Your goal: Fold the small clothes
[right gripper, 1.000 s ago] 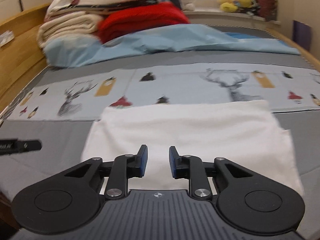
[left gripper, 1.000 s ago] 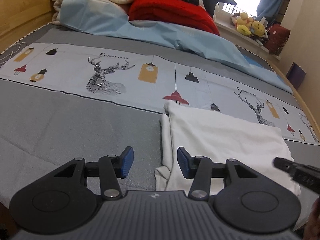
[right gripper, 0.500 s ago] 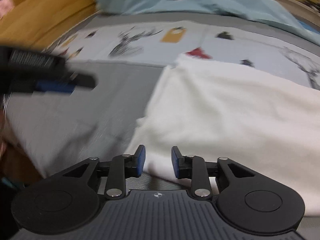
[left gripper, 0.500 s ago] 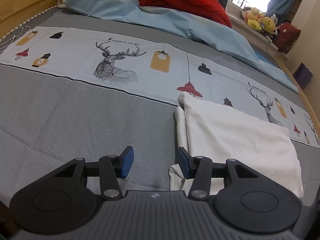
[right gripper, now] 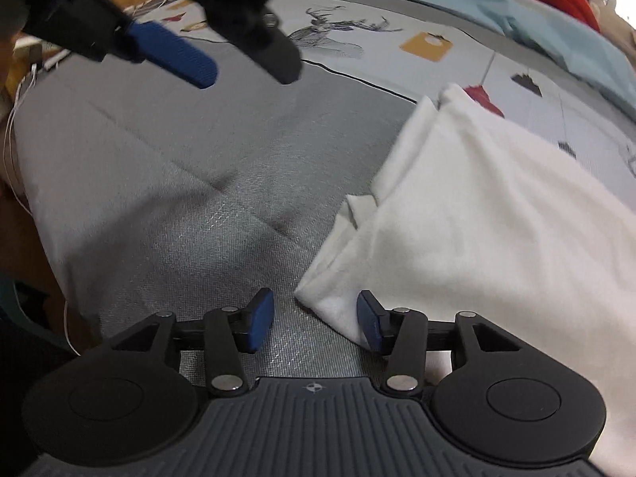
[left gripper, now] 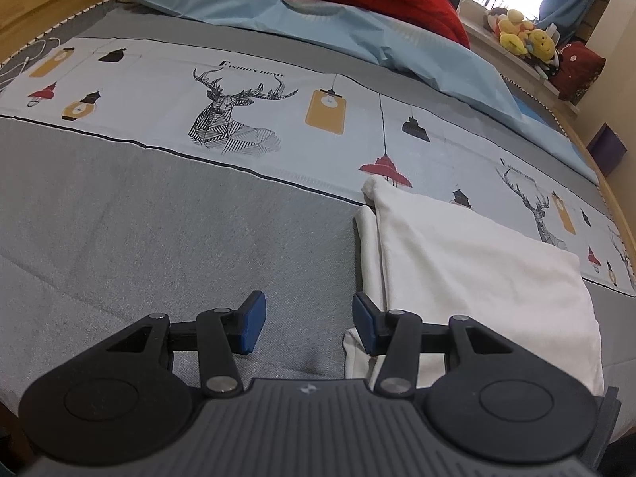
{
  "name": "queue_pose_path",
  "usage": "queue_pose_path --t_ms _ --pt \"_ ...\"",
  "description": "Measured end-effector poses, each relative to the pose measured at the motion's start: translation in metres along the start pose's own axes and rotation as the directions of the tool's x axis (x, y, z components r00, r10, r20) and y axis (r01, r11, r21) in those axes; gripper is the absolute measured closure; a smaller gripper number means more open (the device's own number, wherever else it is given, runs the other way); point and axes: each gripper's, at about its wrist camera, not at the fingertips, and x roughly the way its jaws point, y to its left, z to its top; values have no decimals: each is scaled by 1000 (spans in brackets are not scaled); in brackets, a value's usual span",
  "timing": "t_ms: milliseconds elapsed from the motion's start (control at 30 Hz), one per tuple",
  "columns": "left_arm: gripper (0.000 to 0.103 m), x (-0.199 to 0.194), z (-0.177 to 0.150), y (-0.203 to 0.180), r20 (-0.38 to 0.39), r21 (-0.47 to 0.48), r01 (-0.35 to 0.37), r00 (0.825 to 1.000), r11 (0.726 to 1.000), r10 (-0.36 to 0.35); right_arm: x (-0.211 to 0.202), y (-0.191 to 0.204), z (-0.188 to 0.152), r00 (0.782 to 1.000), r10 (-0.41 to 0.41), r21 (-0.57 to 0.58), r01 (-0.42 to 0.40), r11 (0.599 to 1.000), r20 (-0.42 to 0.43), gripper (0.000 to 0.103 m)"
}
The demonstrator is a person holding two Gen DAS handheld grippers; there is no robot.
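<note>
on the bed [left gripper: 159, 238], white garment [left gripper: 477, 270] lies partly folded; both tongs, left [left gripper: 304, 324] and right [right gripper: 314, 324], held wide open, empty; further folds judged outstanding.

The right gripper [right gripper: 314, 324] has dropped to the white garment's [right gripper: 477, 218] near-left corner, jaws spread wider.

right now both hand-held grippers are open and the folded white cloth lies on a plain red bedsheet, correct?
Not quite. The left hand-held gripper and right hand-held gripper are open, but the left wrist view shows the folded white cloth on a grey bedsheet with a deer-print band.
</note>
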Motion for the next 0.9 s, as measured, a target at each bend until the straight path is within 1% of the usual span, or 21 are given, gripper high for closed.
queue_pose_path --t_ms 33,67,100,133,167,267,367,400,433,467,533,567,633,700,800,900 --pt "50 1 1 0 -1 1 0 1000 1000 0 0 -1 0 1000 -7 2 7 1000 1 63" --pt "50 1 1 0 -2 1 1 1000 1000 -1 -1 -3 1 1000 -18 5 18 1000 2 75" --pt "50 2 1 0 -3 1 1 1000 1000 -1 -2 -6 2 1000 -13 16 13 1000 2 78" --pt "50 3 2 0 -6 0 3 1000 1000 -3 -4 -10 4 1000 -3 38 3 999 3 88" --pt "50 4 2 0 -10 -2 4 1000 1000 -4 -5 -14 5 1000 4 58 -4 998 5 92" --pt "49 11 3 0 -42 -15 23 999 1000 -23 -14 -22 6 999 22 108 -25 994 30 94" --pt "48 21 4 2 -95 -70 85 991 994 -92 -29 -26 8 997 29 118 -38 992 76 95" --pt "46 24 4 3 -112 -97 112 986 989 -123 -35 -27 9 995 31 120 -42 992 94 95" --pt "41 29 5 4 -131 -127 141 979 982 -158 -40 -30 9 993 35 123 -49 991 110 95" --pt "38 32 6 4 -145 -148 160 973 976 -181 -45 -33 9 992 40 128 -55 990 119 95" --pt "33 38 9 2 -162 -176 188 963 966 -217 -54 -40 10 989 51 142 -70 987 139 95" --pt "32 40 10 0 -163 -187 197 960 962 -228 -59 -43 9 987 54 149 -76 986 149 95" --pt "25 45 14 -3 -163 -215 219 953 952 -256 -67 -49 9 985 58 158 -84 984 165 95" --pt "21 50 18 -6 -165 -243 243 944 939 -287 -76 -55 8 981 62 174 -94 980 181 96" --pt "21 64 24 -11 -193 -275 268 925 923 -326 -86 -60 5 977 62 186 -101 977 202 95" --pt "21 78 26 -16 -236 -290 275 908 917 -347 -92 -64 2 976 63 199 -105 974 207 95"
